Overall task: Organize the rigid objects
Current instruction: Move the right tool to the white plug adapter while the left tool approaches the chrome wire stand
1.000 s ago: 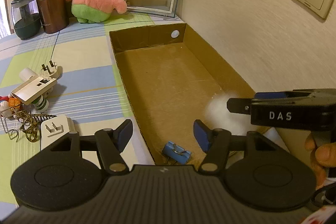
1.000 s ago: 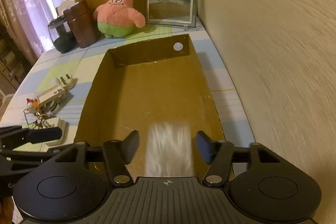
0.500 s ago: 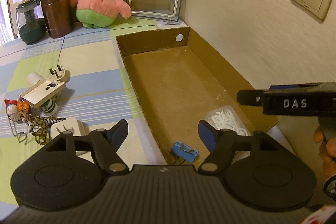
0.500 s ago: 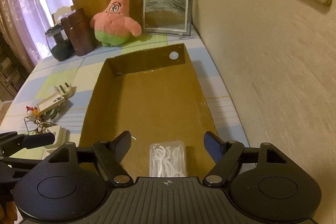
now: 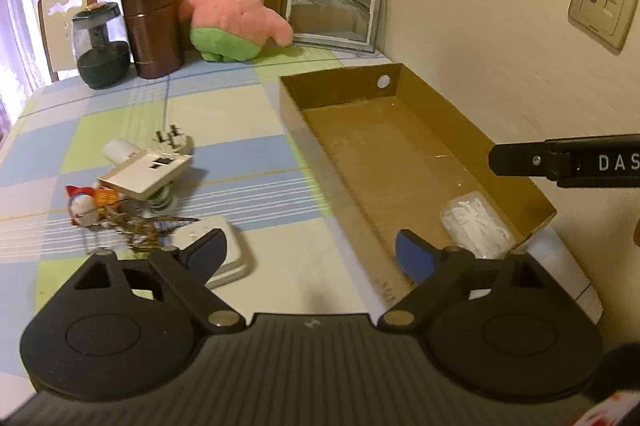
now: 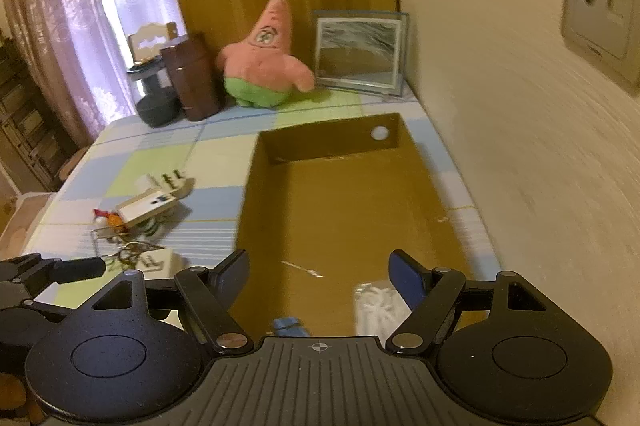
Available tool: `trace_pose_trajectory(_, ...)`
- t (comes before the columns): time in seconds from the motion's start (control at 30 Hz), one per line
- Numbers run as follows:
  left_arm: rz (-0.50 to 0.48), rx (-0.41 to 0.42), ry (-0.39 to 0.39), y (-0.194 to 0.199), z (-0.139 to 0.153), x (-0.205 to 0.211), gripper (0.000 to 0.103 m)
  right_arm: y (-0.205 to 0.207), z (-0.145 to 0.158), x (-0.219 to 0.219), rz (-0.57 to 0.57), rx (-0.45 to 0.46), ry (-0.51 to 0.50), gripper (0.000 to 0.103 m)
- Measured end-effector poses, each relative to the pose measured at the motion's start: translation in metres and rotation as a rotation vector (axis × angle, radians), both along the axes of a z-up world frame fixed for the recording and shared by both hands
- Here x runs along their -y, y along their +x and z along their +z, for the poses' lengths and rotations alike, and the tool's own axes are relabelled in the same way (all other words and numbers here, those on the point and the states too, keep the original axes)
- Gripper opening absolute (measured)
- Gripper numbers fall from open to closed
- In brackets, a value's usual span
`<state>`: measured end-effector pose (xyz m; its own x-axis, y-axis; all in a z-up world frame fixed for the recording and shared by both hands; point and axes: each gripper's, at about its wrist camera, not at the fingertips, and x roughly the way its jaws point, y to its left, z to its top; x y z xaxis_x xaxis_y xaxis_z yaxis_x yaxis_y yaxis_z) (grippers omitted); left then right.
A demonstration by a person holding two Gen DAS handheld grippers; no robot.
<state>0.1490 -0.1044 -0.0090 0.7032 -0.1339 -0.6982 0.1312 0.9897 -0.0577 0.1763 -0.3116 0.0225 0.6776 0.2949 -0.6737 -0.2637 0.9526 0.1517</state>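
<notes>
A long cardboard box (image 5: 384,146) lies open along the wall. In its near end are a clear bag of white floss picks (image 5: 476,226) and a small blue clip (image 6: 288,326). My left gripper (image 5: 310,250) hangs over the box's near left wall, its jaws opening with nothing between them. A white plug adapter (image 5: 236,254) sits on the cloth behind its left finger. My right gripper (image 6: 320,266) is open and empty above the box's near end, with the floss bag (image 6: 376,302) lying below its right finger. One black finger (image 5: 560,162) of the right gripper shows in the left wrist view.
On the checked cloth left of the box lies a pile: a cream power adapter (image 5: 148,174), a white plug (image 5: 172,142), a small toy keychain (image 5: 84,206) and a brass chain (image 5: 140,226). At the back stand a pink plush star (image 5: 236,14), a brown canister (image 5: 152,30), a dark jar (image 5: 100,50) and a framed picture (image 5: 332,10).
The floss bag has dropped from the right gripper and now lies still in the box. Both grippers have drawn back and risen. The left jaws have spread wider.
</notes>
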Motion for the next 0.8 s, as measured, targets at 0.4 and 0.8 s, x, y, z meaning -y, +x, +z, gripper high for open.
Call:
trace_pose_trajectory(0.4,0.069,0.023,0.008,-0.038,0.005,-0.079,0.101,-0.034,0.003,-0.060,0.068,0.020,0.007,0.088)
trace_pose_trajectory(0.8,0.148,0.026,0.065,-0.064,-0.003,-0.150,0.101,-0.054,-0.010,-0.115,0.126,0.032,0.019,0.092)
